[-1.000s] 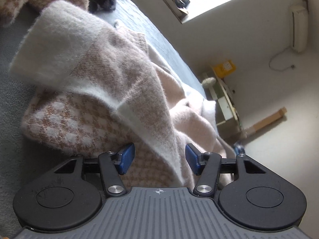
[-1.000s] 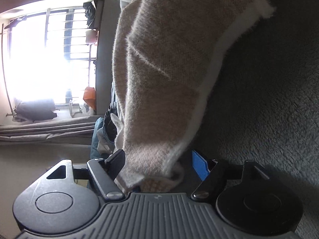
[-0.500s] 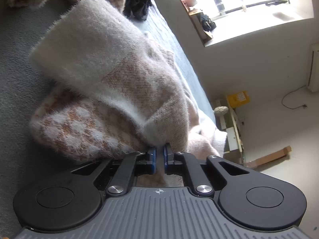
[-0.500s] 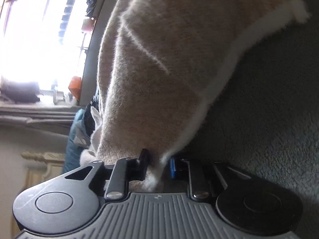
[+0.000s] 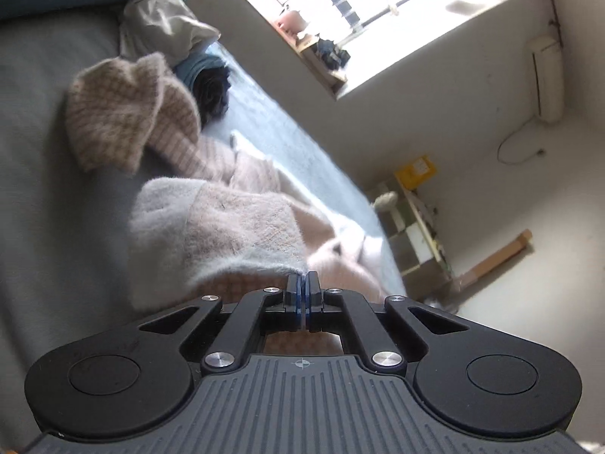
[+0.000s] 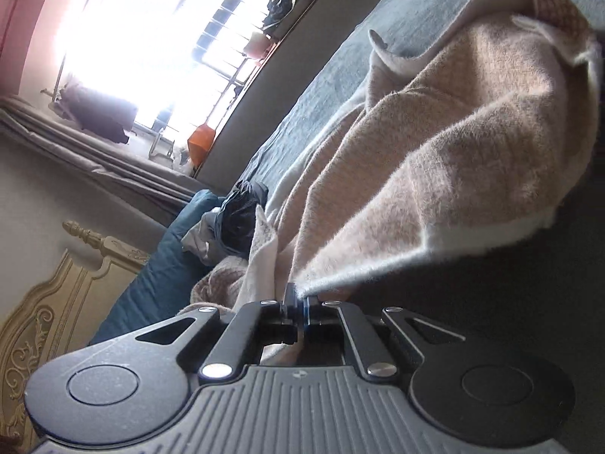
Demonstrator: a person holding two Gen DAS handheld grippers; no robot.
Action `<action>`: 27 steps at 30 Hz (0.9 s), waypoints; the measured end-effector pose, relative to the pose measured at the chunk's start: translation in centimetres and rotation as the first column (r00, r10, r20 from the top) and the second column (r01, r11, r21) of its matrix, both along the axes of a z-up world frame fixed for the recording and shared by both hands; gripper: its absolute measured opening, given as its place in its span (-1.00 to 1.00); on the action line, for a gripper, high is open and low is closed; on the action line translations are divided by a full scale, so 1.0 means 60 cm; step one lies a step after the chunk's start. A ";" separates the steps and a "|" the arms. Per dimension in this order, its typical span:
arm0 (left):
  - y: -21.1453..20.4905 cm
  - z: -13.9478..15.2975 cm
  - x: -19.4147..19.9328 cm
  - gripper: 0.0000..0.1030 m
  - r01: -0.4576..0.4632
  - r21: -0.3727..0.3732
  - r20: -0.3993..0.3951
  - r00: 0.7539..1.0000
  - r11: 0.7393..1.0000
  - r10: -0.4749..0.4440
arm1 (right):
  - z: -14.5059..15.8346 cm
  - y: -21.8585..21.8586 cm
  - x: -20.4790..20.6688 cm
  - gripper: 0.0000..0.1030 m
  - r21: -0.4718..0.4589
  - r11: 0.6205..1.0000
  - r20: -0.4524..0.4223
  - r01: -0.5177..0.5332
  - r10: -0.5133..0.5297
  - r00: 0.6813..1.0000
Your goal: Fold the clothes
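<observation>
Fuzzy beige sweater [image 5: 242, 227] on grey bed [image 5: 41, 196], both left gripper [image 5: 303, 283] and right gripper [image 6: 298, 295] clamped on its white-trimmed edges.

The sweater [image 5: 242, 227] is fuzzy beige with cream-white edging and a small tan-and-cream check. The bed [image 5: 41, 174] cover is grey-blue. A pillow [image 6: 159, 276] is teal. The headboard [image 6: 41, 302] is cream with gilt scrollwork. Both tools are black with blue pads [image 5: 300, 295].
</observation>
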State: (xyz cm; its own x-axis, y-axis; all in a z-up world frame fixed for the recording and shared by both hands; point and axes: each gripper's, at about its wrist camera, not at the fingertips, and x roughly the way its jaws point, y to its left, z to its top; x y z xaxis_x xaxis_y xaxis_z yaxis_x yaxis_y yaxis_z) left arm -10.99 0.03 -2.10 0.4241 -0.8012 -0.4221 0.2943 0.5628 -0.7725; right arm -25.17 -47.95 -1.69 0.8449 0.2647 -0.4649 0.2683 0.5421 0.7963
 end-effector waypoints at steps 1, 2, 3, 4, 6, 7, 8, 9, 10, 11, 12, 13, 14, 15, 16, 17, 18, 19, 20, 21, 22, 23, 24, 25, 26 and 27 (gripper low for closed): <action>0.005 -0.004 -0.020 -1.00 0.011 0.018 -0.033 0.999 1.000 -0.011 | -0.003 0.003 -0.014 -0.96 0.001 1.000 -0.020 -0.014 0.014 1.000; 0.010 -0.012 -0.040 -1.00 0.023 0.034 -0.073 0.997 0.999 -0.020 | -0.006 0.006 -0.029 -0.96 0.002 1.000 -0.040 -0.028 0.028 0.999; 0.016 -0.023 -0.060 -1.00 0.037 0.053 -0.114 0.993 0.998 -0.031 | -0.010 0.009 -0.043 -0.96 0.005 0.999 -0.062 -0.040 0.040 0.997; 0.020 -0.035 -0.076 -1.00 0.052 0.077 -0.140 0.989 0.996 -0.040 | -0.022 0.015 -0.056 -0.96 0.014 0.999 -0.093 -0.043 0.044 0.995; 0.028 -0.061 -0.107 -1.00 0.083 0.127 -0.192 0.980 0.989 -0.057 | -0.043 0.017 -0.084 -0.96 0.035 0.999 -0.155 -0.032 0.037 0.987; 0.030 -0.079 -0.116 -1.00 0.097 0.158 -0.218 0.974 0.983 -0.061 | -0.055 0.015 -0.096 -0.96 0.045 0.999 -0.189 -0.019 0.027 0.982; 0.031 -0.099 -0.122 -1.00 0.108 0.188 -0.241 0.969 0.976 -0.060 | -0.069 0.013 -0.106 -0.97 0.052 0.999 -0.223 -0.007 0.018 0.975; 0.032 -0.117 -0.127 -1.00 0.119 0.214 -0.264 0.963 0.969 -0.060 | -0.082 0.012 -0.113 -0.98 0.038 0.999 -0.269 0.000 0.010 0.963; 0.032 -0.132 -0.129 -1.00 0.133 0.234 -0.285 0.956 0.963 -0.063 | -0.095 0.011 -0.119 -1.00 0.025 1.000 -0.313 0.007 0.001 0.950; 0.031 -0.143 -0.129 -1.00 0.155 0.251 -0.300 0.951 0.955 -0.075 | -0.111 0.010 -0.124 -1.00 0.021 1.000 -0.359 0.014 -0.005 0.933; 0.029 -0.149 -0.128 -1.00 0.187 0.263 -0.311 0.945 0.947 -0.100 | -0.124 0.010 -0.128 -1.00 0.017 1.000 -0.399 0.019 -0.010 0.917; 0.028 -0.154 -0.126 -1.00 0.218 0.273 -0.322 0.939 0.937 -0.124 | -0.125 0.011 -0.127 -1.00 0.006 1.000 -0.406 0.014 -0.010 0.914; 0.025 -0.156 -0.125 -1.00 0.253 0.288 -0.325 0.933 0.924 -0.154 | -0.124 0.013 -0.127 -1.00 -0.004 1.000 -0.412 0.008 -0.009 0.911; 0.023 -0.150 -0.125 -1.00 0.285 0.308 -0.311 0.932 0.908 -0.188 | -0.116 0.017 -0.126 -1.00 -0.015 1.000 -0.406 -0.006 0.000 0.914; 0.023 -0.140 -0.125 -1.00 0.306 0.325 -0.289 0.933 0.895 -0.214 | -0.110 0.019 -0.125 -0.98 -0.031 0.999 -0.406 -0.009 -0.004 0.914; 0.023 -0.129 -0.126 -0.96 0.318 0.341 -0.259 0.937 0.885 -0.237 | -0.103 0.020 -0.124 -0.97 -0.047 0.999 -0.403 -0.012 -0.008 0.915; 0.026 -0.115 -0.126 -0.90 0.314 0.355 -0.212 0.944 0.881 -0.251 | -0.096 0.019 -0.124 -0.97 -0.059 0.998 -0.391 -0.011 -0.013 0.920; 0.027 -0.101 -0.124 -0.76 0.305 0.367 -0.167 0.951 0.879 -0.260 | -0.090 0.015 -0.125 -0.95 -0.069 0.998 -0.380 -0.001 -0.025 0.925; 0.028 -0.089 -0.118 -0.67 0.289 0.377 -0.124 0.957 0.880 -0.261 | -0.085 0.011 -0.126 -0.94 -0.080 0.997 -0.370 0.010 -0.039 0.928; 0.027 -0.077 -0.111 -0.65 0.273 0.382 -0.082 0.962 0.883 -0.262 | -0.078 0.003 -0.126 -0.94 -0.093 0.995 -0.363 0.028 -0.060 0.930; 0.023 -0.066 -0.104 -0.64 0.259 0.380 -0.040 0.964 0.888 -0.263 | -0.072 -0.007 -0.128 -0.91 -0.104 0.993 -0.358 0.048 -0.082 0.930; 0.018 -0.056 -0.095 -0.59 0.249 0.376 -0.002 0.963 0.893 -0.268 | -0.069 -0.019 -0.129 -0.80 -0.115 0.991 -0.355 0.073 -0.109 0.928; 0.009 -0.048 -0.086 -0.57 0.252 0.366 0.029 0.959 0.896 -0.282 | -0.066 -0.035 -0.131 -0.72 -0.127 0.986 -0.351 0.104 -0.143 0.926; -0.002 -0.041 -0.079 -0.52 0.260 0.357 0.060 0.952 0.897 -0.300 | -0.064 -0.050 -0.134 -0.57 -0.135 0.980 -0.344 0.144 -0.182 0.921; -0.015 -0.035 -0.072 -0.45 0.273 0.348 0.087 0.943 0.897 -0.321 | -0.062 -0.066 -0.137 -0.41 -0.142 0.973 -0.337 0.183 -0.222 0.915; -0.032 -0.034 -0.065 -0.42 0.298 0.338 0.102 0.931 0.893 -0.349 | -0.064 -0.086 -0.139 -0.34 -0.140 0.963 -0.325 0.228 -0.262 0.909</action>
State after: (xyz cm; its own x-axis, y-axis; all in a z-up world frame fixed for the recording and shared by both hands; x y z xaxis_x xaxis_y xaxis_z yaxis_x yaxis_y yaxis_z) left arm -14.91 -1.90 -4.13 0.2449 -0.7432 -0.6227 0.6032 0.6196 -0.5022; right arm -33.53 -53.11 -5.51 0.6657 0.0085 -0.7462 0.6458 0.4943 0.5818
